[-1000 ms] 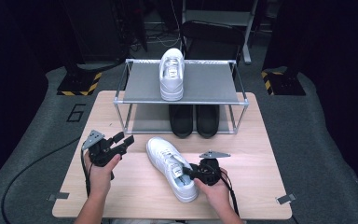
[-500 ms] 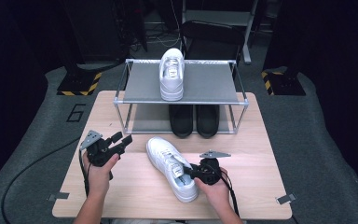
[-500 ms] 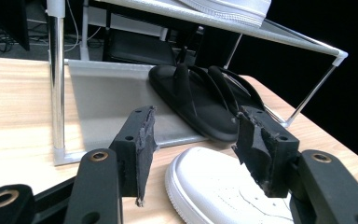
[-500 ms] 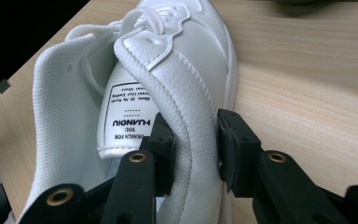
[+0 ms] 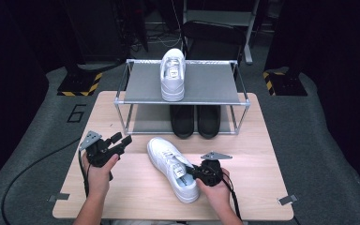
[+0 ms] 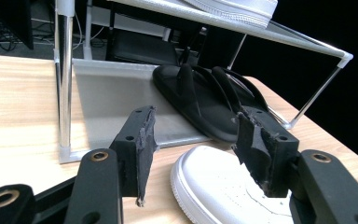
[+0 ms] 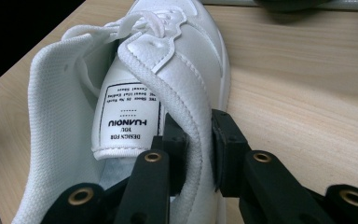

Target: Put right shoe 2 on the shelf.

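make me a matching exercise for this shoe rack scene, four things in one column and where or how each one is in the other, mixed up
Things
1. white sneaker on the rack
2. black sandals
3. white sneaker on the table
4. left tongs

Places or states
A. lower shelf of the rack
B. open, holding nothing, near the toe of the table sneaker
C. top shelf of the rack
D. collar pinched by the right tongs

Pairs: 1-C, 2-A, 3-D, 4-B
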`<state>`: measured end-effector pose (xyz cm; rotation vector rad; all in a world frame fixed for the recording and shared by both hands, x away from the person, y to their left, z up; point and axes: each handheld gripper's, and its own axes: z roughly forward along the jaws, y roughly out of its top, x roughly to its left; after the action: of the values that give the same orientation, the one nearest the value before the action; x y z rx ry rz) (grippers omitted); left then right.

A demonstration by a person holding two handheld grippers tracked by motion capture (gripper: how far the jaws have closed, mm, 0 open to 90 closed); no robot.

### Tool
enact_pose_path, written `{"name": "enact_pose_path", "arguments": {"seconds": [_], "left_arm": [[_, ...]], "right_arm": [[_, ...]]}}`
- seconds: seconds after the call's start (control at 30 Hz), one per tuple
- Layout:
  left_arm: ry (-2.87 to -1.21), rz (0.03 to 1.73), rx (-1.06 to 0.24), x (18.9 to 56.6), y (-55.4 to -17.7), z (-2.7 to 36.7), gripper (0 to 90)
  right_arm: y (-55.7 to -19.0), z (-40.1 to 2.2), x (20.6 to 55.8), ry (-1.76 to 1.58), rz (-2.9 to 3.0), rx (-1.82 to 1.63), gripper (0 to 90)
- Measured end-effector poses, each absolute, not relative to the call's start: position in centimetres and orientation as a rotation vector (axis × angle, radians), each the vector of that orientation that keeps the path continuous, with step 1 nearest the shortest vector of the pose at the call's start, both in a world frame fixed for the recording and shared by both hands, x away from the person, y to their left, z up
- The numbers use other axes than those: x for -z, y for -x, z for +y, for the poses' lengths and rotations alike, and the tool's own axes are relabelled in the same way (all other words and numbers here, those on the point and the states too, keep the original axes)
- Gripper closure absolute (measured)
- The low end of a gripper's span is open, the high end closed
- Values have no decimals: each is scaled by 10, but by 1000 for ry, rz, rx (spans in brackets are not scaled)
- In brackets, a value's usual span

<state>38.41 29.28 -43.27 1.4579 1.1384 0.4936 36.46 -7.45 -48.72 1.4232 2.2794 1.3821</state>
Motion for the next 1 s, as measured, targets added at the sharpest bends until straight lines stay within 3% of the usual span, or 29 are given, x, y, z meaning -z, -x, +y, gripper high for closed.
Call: {"name": "enact_pose_path", "arguments": {"seconds": [1.0], "left_arm": [[-1447,1154,-498,433,-384,298,470]], "right_arm": [[-359,-75,490,-1422,2206,-1447,796]]}}
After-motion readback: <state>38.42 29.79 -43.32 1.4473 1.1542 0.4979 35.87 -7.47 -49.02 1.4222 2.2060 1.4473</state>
